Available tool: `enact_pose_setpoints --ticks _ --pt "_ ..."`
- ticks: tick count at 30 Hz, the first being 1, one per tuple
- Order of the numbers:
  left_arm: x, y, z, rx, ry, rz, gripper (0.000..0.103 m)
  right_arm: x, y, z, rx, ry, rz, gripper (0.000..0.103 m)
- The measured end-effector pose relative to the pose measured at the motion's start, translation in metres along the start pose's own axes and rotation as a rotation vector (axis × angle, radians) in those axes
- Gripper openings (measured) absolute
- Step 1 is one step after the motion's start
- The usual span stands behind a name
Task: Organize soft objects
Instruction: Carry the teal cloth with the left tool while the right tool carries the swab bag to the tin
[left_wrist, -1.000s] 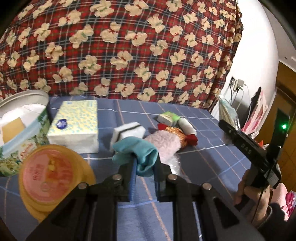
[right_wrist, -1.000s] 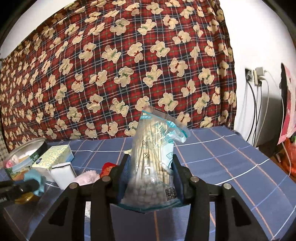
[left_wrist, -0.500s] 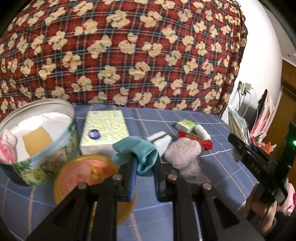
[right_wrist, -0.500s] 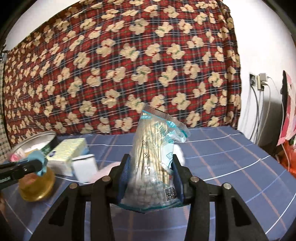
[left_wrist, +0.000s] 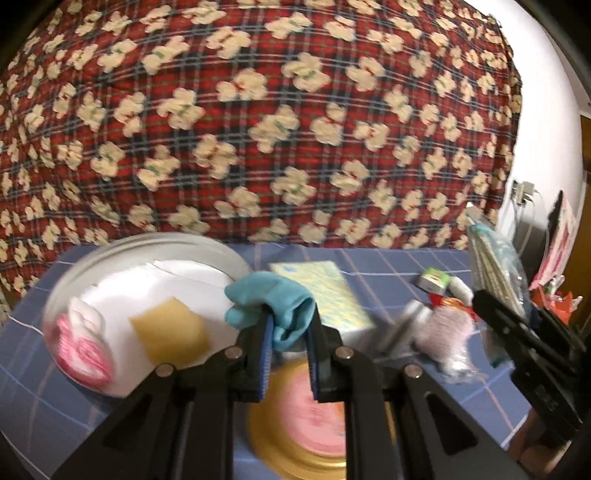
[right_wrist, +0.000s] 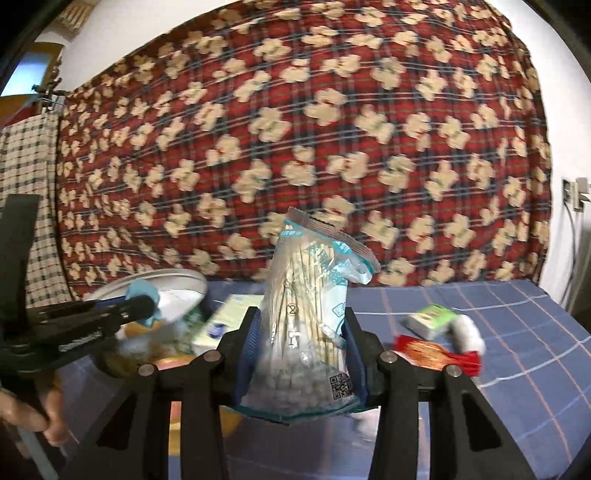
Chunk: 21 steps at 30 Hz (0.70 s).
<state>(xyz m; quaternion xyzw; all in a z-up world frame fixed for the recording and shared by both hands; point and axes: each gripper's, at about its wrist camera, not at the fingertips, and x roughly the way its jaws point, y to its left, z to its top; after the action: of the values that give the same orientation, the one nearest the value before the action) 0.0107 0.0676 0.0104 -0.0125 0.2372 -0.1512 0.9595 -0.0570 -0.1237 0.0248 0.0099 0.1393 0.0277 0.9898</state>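
My left gripper (left_wrist: 290, 328) is shut on a teal cloth (left_wrist: 273, 301), held just right of a round tin (left_wrist: 74, 273). Inside the tin lie a yellow sponge (left_wrist: 171, 334) and a pink-and-white soft thing (left_wrist: 83, 345). My right gripper (right_wrist: 301, 343) is shut on a clear bag of cotton swabs (right_wrist: 310, 317), held upright above the blue cloth. In the right wrist view the left gripper (right_wrist: 146, 304) with the teal cloth (right_wrist: 142, 291) shows at the left, by the tin's rim (right_wrist: 177, 277). The right gripper and its bag (left_wrist: 495, 258) show at the right of the left wrist view.
A tissue pack (left_wrist: 332, 295), a fluffy pink thing (left_wrist: 447, 332), a green-and-white packet (right_wrist: 430, 319), a white roll (right_wrist: 471, 330) and a red-and-gold charm (right_wrist: 432, 352) lie on the blue checked cloth (right_wrist: 517, 332). A yellow lid (left_wrist: 306, 421) lies near me. A plaid bear blanket (left_wrist: 258, 129) hangs behind.
Both grippers have moved left, each keeping its load. The tin has come closer to the teal cloth and shows more of its inside. Both views are now blurred.
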Motion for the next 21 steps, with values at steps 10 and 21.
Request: enact_pose_setpoints --ticks 10,21 --pt "0.020 0.062 0.019 -0.006 -0.022 0.128 0.014 0.025 0.062 0.010 0.020 0.000 0.082 0.046" --pt "0.029 0.113 0.023 -0.042 0.001 0.194 0.014 0.061 0.125 0.022 0.049 0.005 0.148 0.046"
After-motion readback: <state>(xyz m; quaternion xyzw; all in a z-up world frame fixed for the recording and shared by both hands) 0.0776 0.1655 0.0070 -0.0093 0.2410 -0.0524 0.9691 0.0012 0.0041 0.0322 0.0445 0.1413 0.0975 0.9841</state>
